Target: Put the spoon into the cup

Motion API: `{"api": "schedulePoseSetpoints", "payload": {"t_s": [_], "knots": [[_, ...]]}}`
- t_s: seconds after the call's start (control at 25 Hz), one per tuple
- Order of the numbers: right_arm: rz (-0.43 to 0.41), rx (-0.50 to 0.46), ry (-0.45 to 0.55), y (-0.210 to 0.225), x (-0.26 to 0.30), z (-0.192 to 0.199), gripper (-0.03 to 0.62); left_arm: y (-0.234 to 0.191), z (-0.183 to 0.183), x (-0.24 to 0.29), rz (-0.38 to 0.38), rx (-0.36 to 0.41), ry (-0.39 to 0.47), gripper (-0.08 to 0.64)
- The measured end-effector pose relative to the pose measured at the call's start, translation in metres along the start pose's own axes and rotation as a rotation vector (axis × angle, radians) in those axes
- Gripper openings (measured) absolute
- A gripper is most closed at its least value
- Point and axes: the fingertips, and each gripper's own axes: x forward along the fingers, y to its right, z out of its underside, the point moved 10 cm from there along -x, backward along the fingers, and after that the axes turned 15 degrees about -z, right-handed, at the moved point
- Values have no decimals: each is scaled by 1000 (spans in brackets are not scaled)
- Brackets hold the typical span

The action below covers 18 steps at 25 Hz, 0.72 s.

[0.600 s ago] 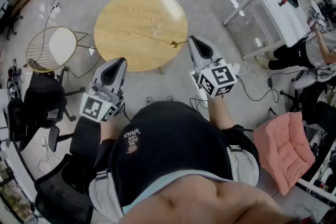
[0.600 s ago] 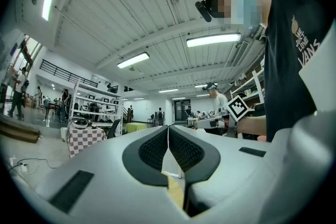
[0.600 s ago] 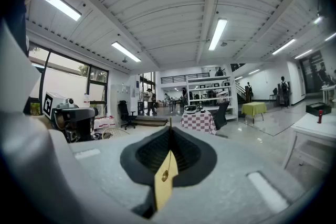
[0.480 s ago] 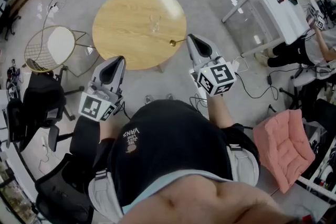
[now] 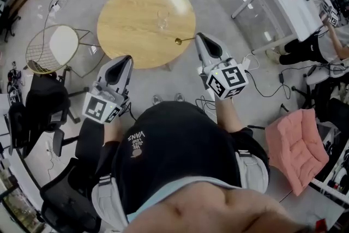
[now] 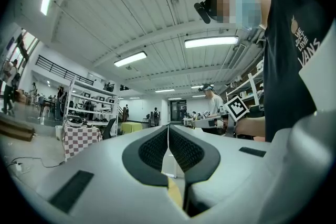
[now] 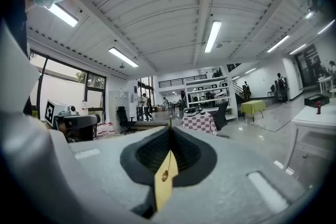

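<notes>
The right gripper (image 5: 199, 39) pinches the spoon (image 5: 184, 40) over the table's (image 5: 128, 41) edge. The cup (image 5: 162, 19) stands on the table. The left gripper (image 5: 126, 59) is closed, empty.

Bright, even light from ceiling strip lamps (image 7: 212, 35) — fisheye bending, dark corners in gripper views

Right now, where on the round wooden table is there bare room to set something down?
The round wooden table is bare across its whole left half, from the clear glass cup to the left rim. It is crowded only at the right edge, where the right gripper holds the gold spoon over the rim near the cup.
</notes>
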Motion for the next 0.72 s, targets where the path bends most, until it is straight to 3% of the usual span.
{"api": "schedulePoseSetpoints", "payload": {"t_s": [0.72], "knots": [[128, 19, 11, -44, 23, 15, -2, -55, 14, -17, 99, -28, -13, 3]]}}
